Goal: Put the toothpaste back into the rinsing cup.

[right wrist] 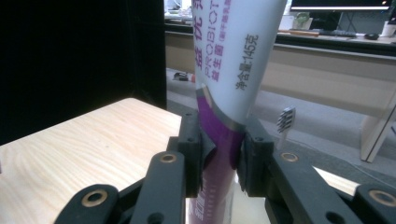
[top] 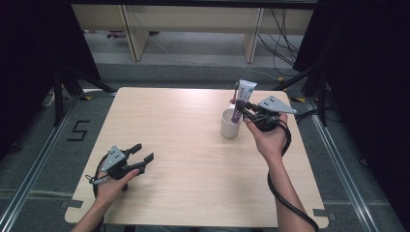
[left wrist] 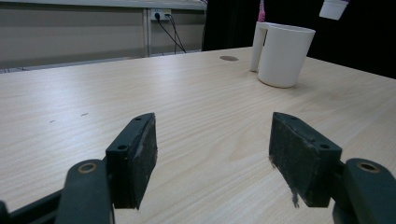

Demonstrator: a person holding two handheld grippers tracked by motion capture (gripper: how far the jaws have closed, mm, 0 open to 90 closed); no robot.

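A white and purple toothpaste tube (top: 241, 98) stands nearly upright, and my right gripper (top: 247, 109) is shut on its purple lower part. In the right gripper view both pads squeeze the tube (right wrist: 233, 46) at my right gripper (right wrist: 219, 149). The tube's white cap end (left wrist: 334, 8) hangs just above a white cup (top: 229, 124) at the table's right middle. A pink toothbrush (top: 236, 93) sticks up from the cup, its bristle head (right wrist: 286, 119) beyond the jaws. My left gripper (top: 141, 155) rests low at the front left, open and holding nothing (left wrist: 212, 154), pointing at the cup (left wrist: 282, 53).
The light wooden table (top: 183, 145) has rounded corners, with grey floor and metal rails on both sides. Black curtains stand left and right, and desk legs and cables lie beyond the far edge. A cable loops from the right gripper (top: 283, 193).
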